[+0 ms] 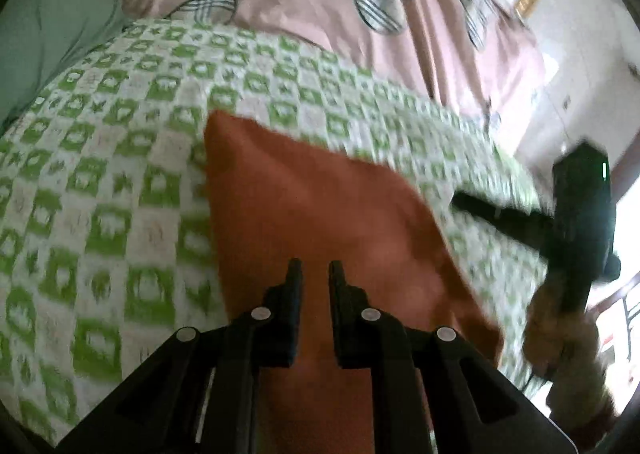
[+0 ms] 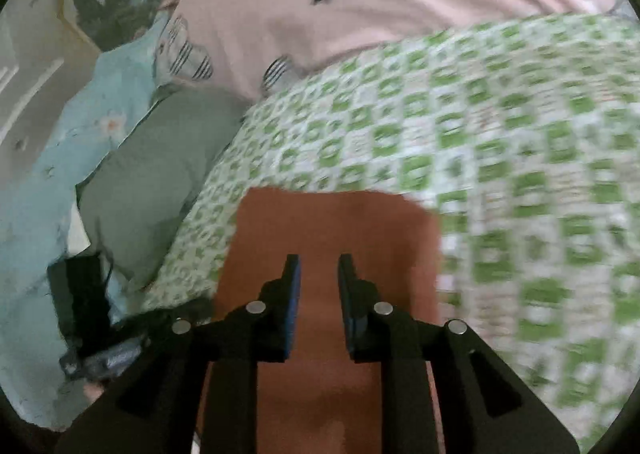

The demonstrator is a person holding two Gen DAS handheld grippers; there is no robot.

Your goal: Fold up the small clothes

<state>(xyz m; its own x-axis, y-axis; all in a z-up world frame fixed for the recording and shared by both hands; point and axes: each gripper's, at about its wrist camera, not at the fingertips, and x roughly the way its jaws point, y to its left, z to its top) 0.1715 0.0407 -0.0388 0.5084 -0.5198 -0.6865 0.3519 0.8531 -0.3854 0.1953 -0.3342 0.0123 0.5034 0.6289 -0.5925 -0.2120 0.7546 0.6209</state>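
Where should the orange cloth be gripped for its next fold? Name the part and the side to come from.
Probably the far corner of the orange cloth, approached from the left over the green checked blanket. The cloth lies flat, so only its edges offer a lip, and that corner looks sharp and clear of other things.

Left tongs (image 1: 315, 268), right tongs (image 2: 319, 263): jaws slightly apart.
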